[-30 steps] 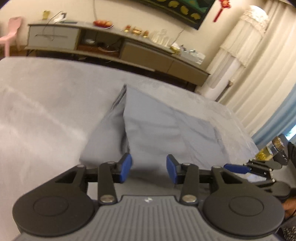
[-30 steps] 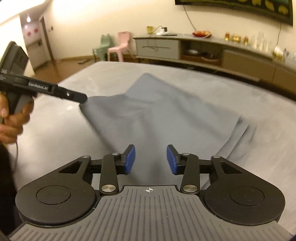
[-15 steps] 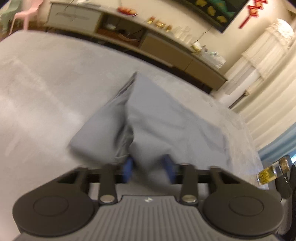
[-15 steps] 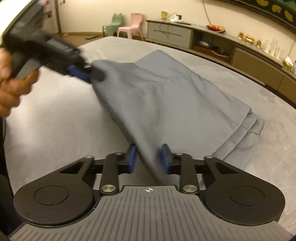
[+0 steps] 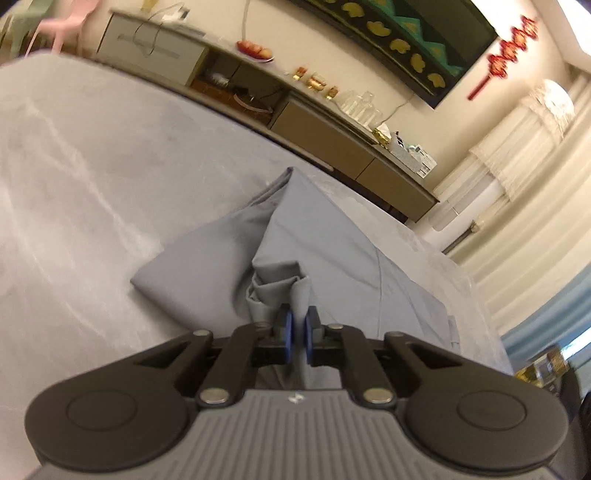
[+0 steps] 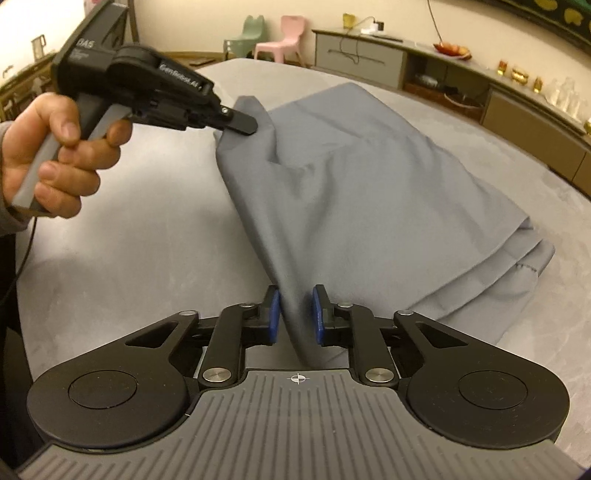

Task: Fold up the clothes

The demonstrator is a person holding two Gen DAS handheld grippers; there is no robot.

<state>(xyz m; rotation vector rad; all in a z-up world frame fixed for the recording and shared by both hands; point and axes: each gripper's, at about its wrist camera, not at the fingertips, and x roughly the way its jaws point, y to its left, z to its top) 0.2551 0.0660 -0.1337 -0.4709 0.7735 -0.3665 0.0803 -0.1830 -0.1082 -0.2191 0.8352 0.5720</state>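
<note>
- A long low grey-and-brown media cabinet [image 5: 317,122] runs along the cream wall.
- A red dish of fruit [image 5: 255,50] sits on the cabinet's top.
- Small gold ornaments [image 5: 314,81] stand further along it.
- Pale cream curtains [image 5: 524,192] hang at the right.
- A pink plastic chair [image 6: 286,35] stands just beside a green plastic chair [image 6: 245,37].

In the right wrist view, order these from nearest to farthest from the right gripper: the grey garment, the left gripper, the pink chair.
1. Grey garment: its edge runs between the right gripper's pads.
2. Left gripper: upper left, pinching the garment's far corner.
3. Pink chair: far back, beyond the bed.
</note>
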